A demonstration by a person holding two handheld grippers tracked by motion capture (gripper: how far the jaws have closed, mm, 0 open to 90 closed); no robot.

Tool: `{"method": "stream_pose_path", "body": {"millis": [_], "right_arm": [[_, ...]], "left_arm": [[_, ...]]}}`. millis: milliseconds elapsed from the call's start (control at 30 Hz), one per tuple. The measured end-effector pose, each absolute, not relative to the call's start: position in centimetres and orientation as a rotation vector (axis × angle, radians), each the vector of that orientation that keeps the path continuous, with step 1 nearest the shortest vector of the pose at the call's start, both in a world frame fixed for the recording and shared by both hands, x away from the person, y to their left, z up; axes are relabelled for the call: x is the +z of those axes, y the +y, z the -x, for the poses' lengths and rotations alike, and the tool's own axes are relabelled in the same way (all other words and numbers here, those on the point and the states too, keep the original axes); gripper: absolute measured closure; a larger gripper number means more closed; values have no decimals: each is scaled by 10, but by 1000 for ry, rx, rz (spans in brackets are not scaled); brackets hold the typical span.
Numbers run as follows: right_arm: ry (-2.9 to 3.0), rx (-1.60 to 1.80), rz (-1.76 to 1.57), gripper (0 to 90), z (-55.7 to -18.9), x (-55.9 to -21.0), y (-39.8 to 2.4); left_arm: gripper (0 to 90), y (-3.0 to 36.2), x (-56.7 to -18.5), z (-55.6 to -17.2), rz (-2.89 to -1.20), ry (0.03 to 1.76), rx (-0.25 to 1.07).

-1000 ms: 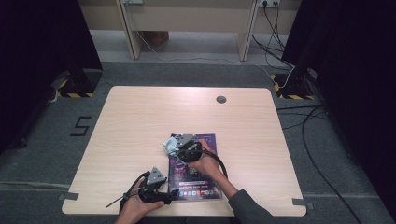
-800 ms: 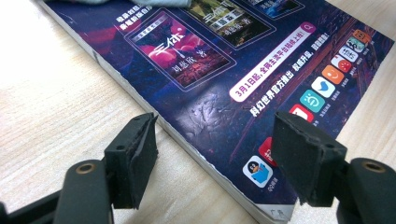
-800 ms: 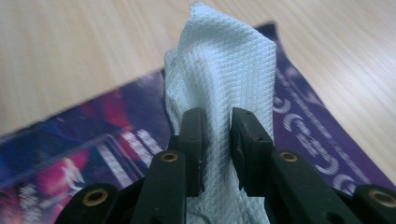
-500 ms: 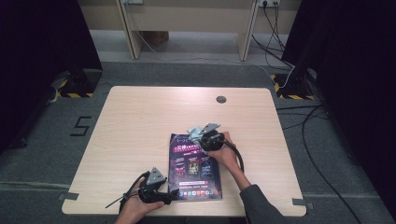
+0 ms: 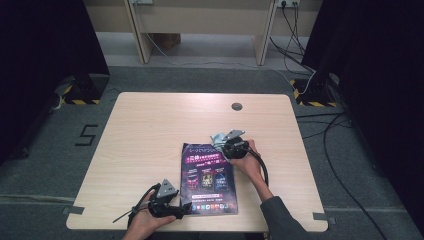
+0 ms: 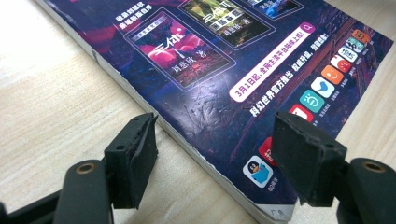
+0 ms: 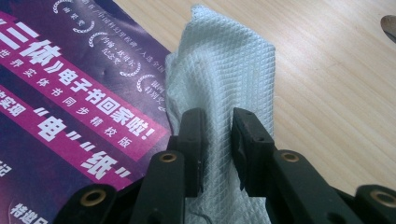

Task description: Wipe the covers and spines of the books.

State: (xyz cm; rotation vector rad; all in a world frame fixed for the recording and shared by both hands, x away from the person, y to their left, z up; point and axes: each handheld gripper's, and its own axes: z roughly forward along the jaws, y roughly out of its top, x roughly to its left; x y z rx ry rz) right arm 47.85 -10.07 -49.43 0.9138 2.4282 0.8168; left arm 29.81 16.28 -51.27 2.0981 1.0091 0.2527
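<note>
High view: magazine (image 5: 209,178) lies flat on the table (image 5: 145,130), near the front edge, cover up. Left tongs (image 5: 180,211) sit at the magazine's near-left corner, hand (image 5: 145,222) low at the table's front edge, forearm coming in from the bottom. Right tongs (image 5: 220,141) are at the magazine's far-right corner, holding a pale cloth (image 5: 218,139) bunched there; right hand (image 5: 247,160) reaches forward, sleeve trailing back to the bottom edge.

Left gripper view: tongs (image 6: 219,163) are open, one jaw over bare table, the other over the cover, straddling the magazine's (image 6: 224,60) spine edge near its corner. Pads aren't touching it. Cover is glossy, with small dents; looks slippery, thin and floppy, light. Best hold, judging by this: pin down the corner or pinch the spine edge, where the pages are bound and stiffest.

Right gripper view: tongs (image 7: 218,144) clamped on the cloth (image 7: 219,70), a light blue-green waffle-textured wipe, standing up in a fold between the pads. It rests partly on the magazine's (image 7: 70,116) corner, partly on the table (image 7: 327,93). Cloth is soft, limp and light; won't slip easily thanks to its texture, and the pinch mid-fold looks secure. Tongs point low along the table, roughly level.

Likely wiping the cover while the left steadies it.
</note>
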Motion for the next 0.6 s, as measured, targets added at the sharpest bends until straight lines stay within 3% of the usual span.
{"method": "stream_pose_path", "body": {"millis": [600], "right_arm": [[2545,880,-671,744,-444,-496,-36]], "left_arm": [[313,162,-512,-296,-2100,998,273]]}}
